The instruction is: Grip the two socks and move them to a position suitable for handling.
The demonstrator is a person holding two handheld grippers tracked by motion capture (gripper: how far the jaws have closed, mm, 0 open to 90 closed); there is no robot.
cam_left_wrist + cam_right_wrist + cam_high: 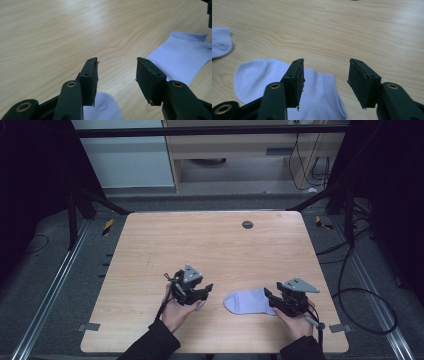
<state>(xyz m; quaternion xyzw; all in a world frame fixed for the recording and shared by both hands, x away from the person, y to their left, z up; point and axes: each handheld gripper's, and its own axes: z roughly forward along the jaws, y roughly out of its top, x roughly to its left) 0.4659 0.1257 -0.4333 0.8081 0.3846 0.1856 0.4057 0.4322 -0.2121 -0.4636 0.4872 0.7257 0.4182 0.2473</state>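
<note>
Now, what is on the table:
Table: a light wood table (200,245) with a small dark round spot (247,224) near its far edge, at about 12 o'clock.
Big sock: a pale purple sock (248,301) lies flat on the near right part of the table, at about 5 o'clock from the middle. Its round toe points toward 9 o'clock. Its open end lies just by the right gripper.
Small sock piece: a second bit of pale purple sock (105,106) sits under the left gripper. The high view shows a small part of it by the left hand. The right gripper view has it far off at about 10 o'clock (220,41).
Left hand: the left hand (176,311) comes in from the near edge at about 7 o'clock. The arm has a dark sleeve. The hand holds its tool tipped toward 3 o'clock, facing the big sock.
Left gripper: the left gripper (117,72) has its two black jaws wide apart. Bare wood is between them. They grip nothing.
Right hand: the right hand (295,324) comes in at about 5 o'clock, also in a dark sleeve. It points its tool toward 9 o'clock.
Right gripper: the right gripper (325,75) is open too. One jaw is over the big sock and the other over bare wood. The pads do not press the sock.
Gap between the tools: the big sock lies between the two grippers.
</note>
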